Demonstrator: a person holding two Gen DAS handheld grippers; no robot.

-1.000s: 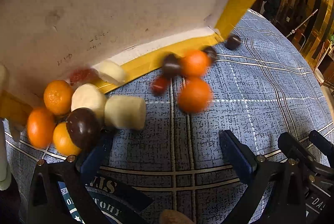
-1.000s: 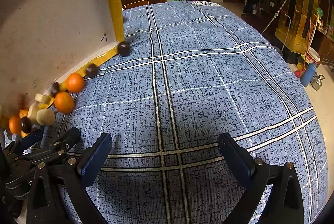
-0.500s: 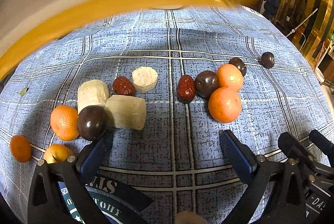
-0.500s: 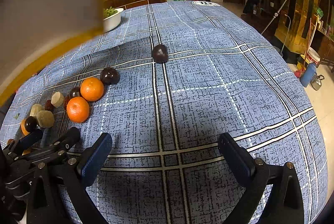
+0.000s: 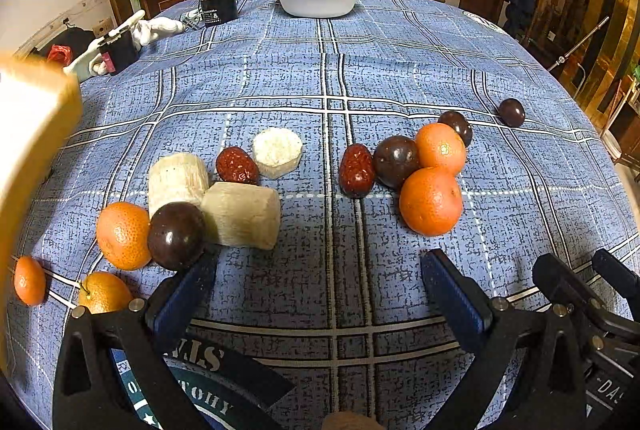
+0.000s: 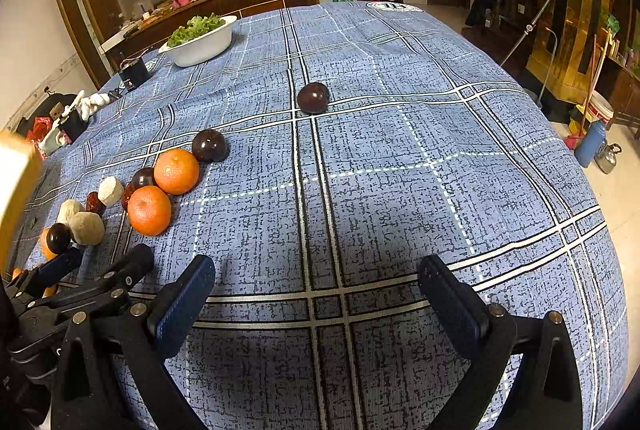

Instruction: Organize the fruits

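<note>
Blue plaid tablecloth [image 5: 400, 69], fruit strewn loose: oranges [image 5: 431, 200], dark plums [image 5: 176, 234], red dates [image 5: 356, 170], pale cut chunks [image 5: 240, 213]. One plum [image 6: 313, 97] lies well apart. Left gripper [image 5: 320, 290] and right gripper [image 6: 316, 294] both spread, empty, hovering low, probably to choose a first pick. Nothing sorted yet.

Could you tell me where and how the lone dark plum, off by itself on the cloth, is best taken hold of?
Grip the lone dark plum across its widest middle, coming from above with the open right claw. It is round and smooth, so a hold off the middle would probably slip. Nothing touches it on the tablecloth, so the fingers have room on both sides.
</note>
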